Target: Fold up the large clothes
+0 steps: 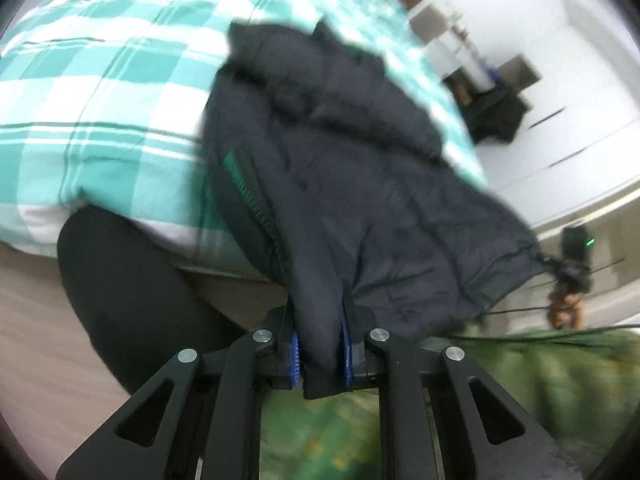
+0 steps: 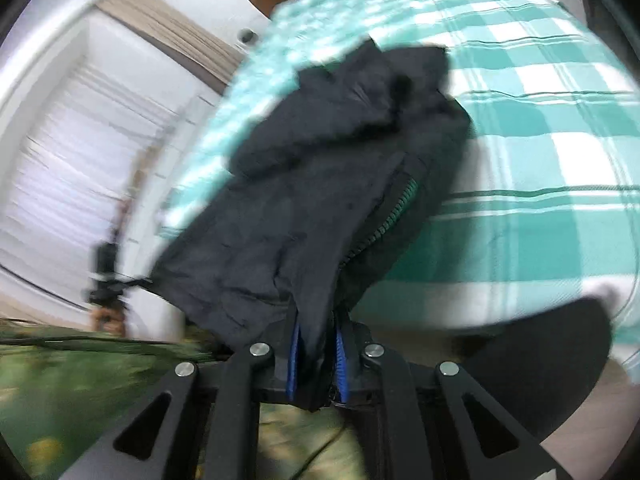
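A dark navy padded jacket [image 1: 344, 168] with a green-lined zip [image 1: 244, 192] lies partly on the bed and hangs lifted toward me. My left gripper [image 1: 322, 354] is shut on the jacket's bottom hem, the cloth pinched between its blue pads [image 1: 295, 354]. In the right wrist view the same jacket [image 2: 312, 184] stretches up from the bed, and my right gripper [image 2: 318, 364] is shut on its hem too, beside the zip [image 2: 394, 208]. The collar end rests on the bed, away from me. Both views are motion-blurred.
The bed [image 1: 100, 100] has a teal and white checked cover. A green patterned rug [image 1: 540, 392] lies on the floor below. A dark trouser leg [image 1: 132, 288] of a person stands by the bed edge. A tripod with a device [image 1: 572, 272] stands near white cabinets [image 1: 580, 92].
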`<state>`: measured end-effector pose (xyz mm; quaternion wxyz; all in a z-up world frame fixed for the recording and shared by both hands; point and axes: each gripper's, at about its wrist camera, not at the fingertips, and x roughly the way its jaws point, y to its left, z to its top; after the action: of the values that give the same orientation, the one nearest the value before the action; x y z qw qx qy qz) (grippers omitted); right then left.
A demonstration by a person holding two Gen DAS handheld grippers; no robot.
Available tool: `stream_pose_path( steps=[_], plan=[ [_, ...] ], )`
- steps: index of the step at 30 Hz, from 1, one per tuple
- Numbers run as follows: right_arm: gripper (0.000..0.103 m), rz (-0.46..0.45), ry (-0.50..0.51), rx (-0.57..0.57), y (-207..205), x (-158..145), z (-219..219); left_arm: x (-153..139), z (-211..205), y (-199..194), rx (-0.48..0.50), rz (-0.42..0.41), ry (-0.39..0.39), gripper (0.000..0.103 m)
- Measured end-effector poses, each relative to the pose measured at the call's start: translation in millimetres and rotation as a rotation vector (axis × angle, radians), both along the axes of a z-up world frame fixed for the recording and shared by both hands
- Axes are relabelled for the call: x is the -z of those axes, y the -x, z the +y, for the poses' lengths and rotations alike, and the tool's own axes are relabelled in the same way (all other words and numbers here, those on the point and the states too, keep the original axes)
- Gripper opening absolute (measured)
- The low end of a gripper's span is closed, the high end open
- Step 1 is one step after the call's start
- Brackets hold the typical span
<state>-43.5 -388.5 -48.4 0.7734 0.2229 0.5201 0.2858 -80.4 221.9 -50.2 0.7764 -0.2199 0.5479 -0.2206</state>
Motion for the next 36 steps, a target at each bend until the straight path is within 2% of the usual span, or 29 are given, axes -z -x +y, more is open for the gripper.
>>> stream_pose_path(
  steps=[2,4,7,10,11,15,17,19,21,22,23,24,25,26,28,29,32,34,35,36],
  plan=[
    [0.014,-0.072,-0.042,0.0,-1,-33,-1,-35,10,-6,-0.026,-0.067,0.062,0.014],
    [0.014,-0.14,-0.033,0.006,-16,-52,0,-63,19,-28,-0.046,-0.151,0.104,0.014],
    [0.014,-0.212,-0.025,0.022,-61,-55,-1,-76,20,-85,-0.053,-0.23,0.129,0.015],
    [0.014,-0.191,-0.101,0.108,-139,-23,-8,-51,9,-163,-0.065,-0.237,0.091,0.015],
    [0.014,-0.175,-0.106,0.143,-164,-7,-8,-33,4,-197,-0.086,-0.207,0.069,0.015],
    [0.015,-0.086,-0.082,0.249,-233,53,-4,16,-19,-274,-0.095,-0.125,-0.04,0.022],
    [0.016,-0.009,-0.098,0.321,-257,91,-12,36,-27,-298,-0.07,-0.069,-0.063,0.03],
    [0.016,0.047,-0.153,0.379,-269,121,-20,51,-33,-292,-0.064,-0.027,-0.048,0.035],
    [0.021,0.1,-0.226,0.428,-270,138,-26,53,-27,-294,-0.08,0.028,0.017,0.041],
    [0.032,0.114,-0.267,0.442,-269,142,-28,50,-20,-297,-0.087,0.054,0.082,0.049],
    [0.051,0.106,-0.292,0.441,-268,139,-29,43,-16,-296,-0.094,0.068,0.135,0.06],
    [0.065,0.086,-0.294,0.437,-270,134,-29,36,-9,-296,-0.1,0.078,0.205,0.069],
    [0.096,0.054,-0.282,0.428,-270,125,-29,30,-3,-297,-0.111,0.074,0.26,0.088],
    [0.103,0.025,-0.263,0.425,-267,115,-29,21,5,-297,-0.127,0.052,0.301,0.099],
    [0.103,-0.04,-0.199,0.39,-266,92,-22,4,17,-293,-0.131,-0.011,0.31,0.1],
    [0.103,-0.08,-0.12,0.33,-267,79,-11,-3,19,-289,-0.106,-0.048,0.28,0.101],
    [0.103,-0.17,0.125,0.138,-261,62,25,-1,7,-276,0.017,-0.107,0.081,0.102],
    [0.103,-0.19,0.29,0.004,-254,65,55,23,-11,-271,0.108,-0.082,-0.071,0.102],
    [0.103,-0.186,0.411,-0.043,-255,75,72,40,-21,-270,0.146,-0.06,-0.163,0.102],
    [0.103,-0.178,0.495,-0.048,-257,86,79,59,-31,-271,0.167,-0.041,-0.259,0.101]
  ],
)
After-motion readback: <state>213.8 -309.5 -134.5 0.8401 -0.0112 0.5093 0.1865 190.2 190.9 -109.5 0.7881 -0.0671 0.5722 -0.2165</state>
